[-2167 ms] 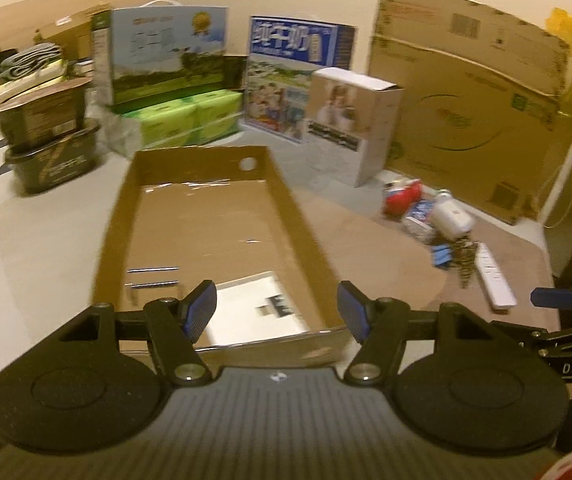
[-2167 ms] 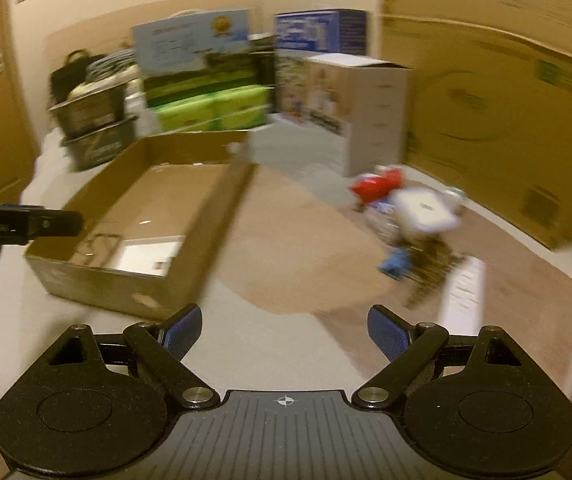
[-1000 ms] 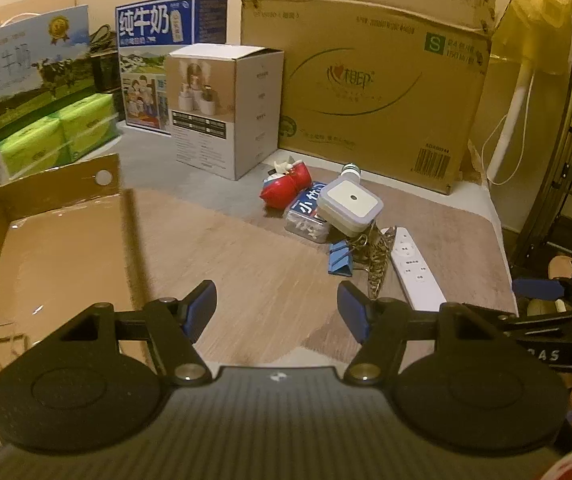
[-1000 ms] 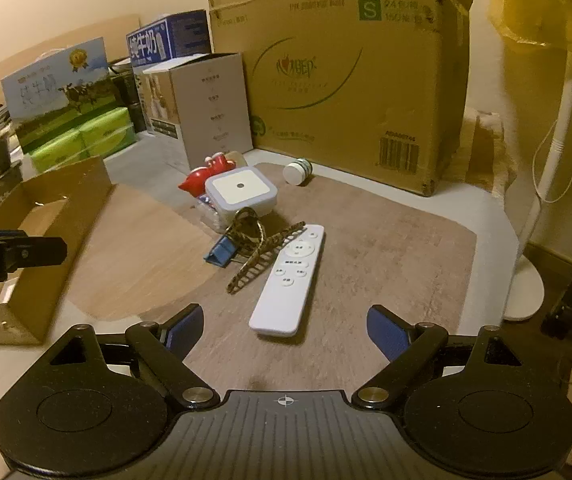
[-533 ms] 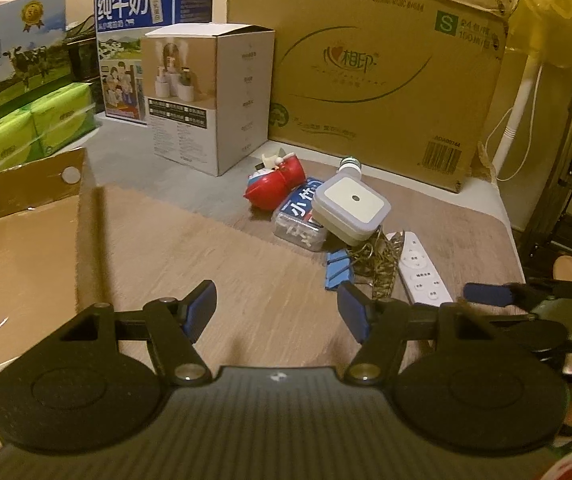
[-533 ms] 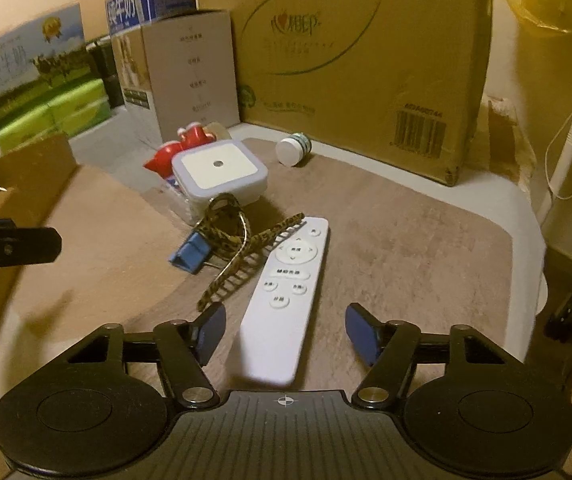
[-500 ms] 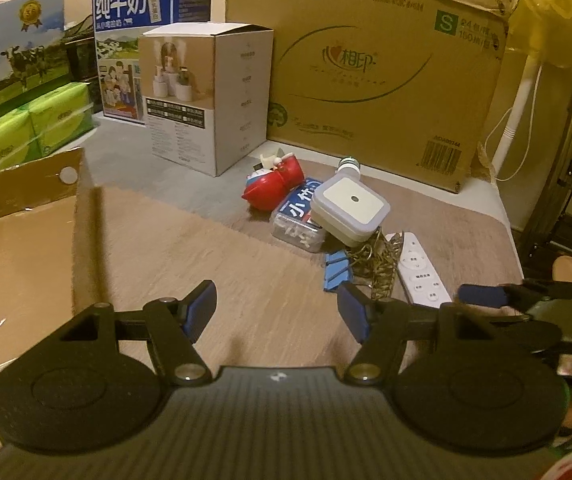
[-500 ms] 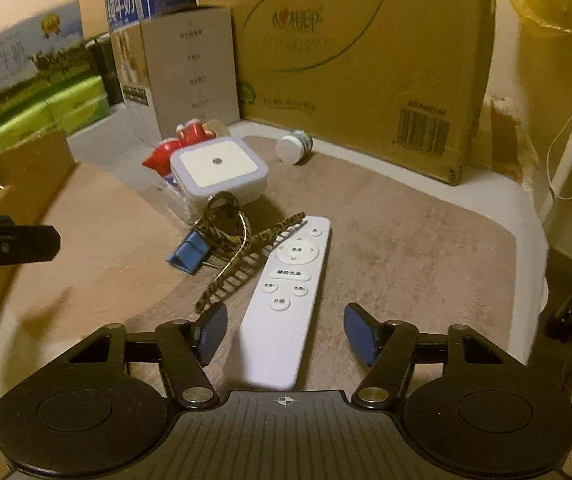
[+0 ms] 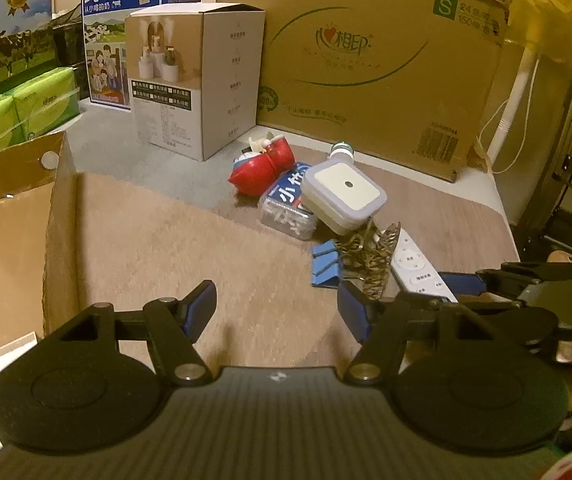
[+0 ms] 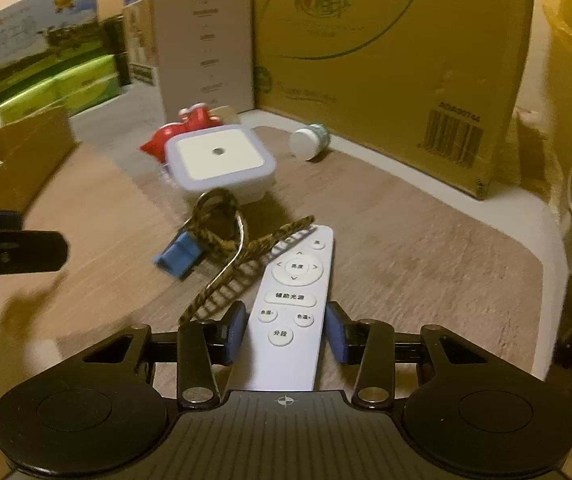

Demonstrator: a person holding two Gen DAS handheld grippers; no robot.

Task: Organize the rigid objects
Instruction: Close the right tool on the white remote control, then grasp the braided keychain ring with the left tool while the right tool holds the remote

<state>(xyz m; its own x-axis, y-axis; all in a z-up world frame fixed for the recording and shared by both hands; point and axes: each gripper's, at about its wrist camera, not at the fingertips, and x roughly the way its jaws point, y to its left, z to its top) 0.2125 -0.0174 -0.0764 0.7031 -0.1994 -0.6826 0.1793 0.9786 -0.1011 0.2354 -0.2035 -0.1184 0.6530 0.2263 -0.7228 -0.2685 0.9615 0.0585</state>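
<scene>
A white remote control [image 10: 292,308] lies on the brown mat between the blue pads of my right gripper [image 10: 284,332]. The jaws have narrowed around it, with small gaps still showing on both sides. The remote also shows in the left wrist view [image 9: 416,270]. Beside it lie a leopard-print hair clip [image 10: 229,248], blue binder clips [image 10: 177,258], a white square night light [image 10: 219,162], a red toy [image 10: 173,134] and a small white-capped bottle [image 10: 308,140]. My left gripper [image 9: 277,310] is open and empty above the mat, next to the open cardboard tray [image 9: 51,216].
A large cardboard carton [image 9: 374,56] and a white product box [image 9: 193,80] stand behind the pile. A clear box of pins [image 9: 286,210] lies under the night light. Milk cartons [image 9: 125,28] and green tissue packs [image 9: 21,108] stand at the back left. A fan stand [image 9: 514,108] is at right.
My right gripper has moved forward and down over the remote and its jaws have narrowed around it. My left gripper has swung right from the cardboard tray toward the pile and stayed open.
</scene>
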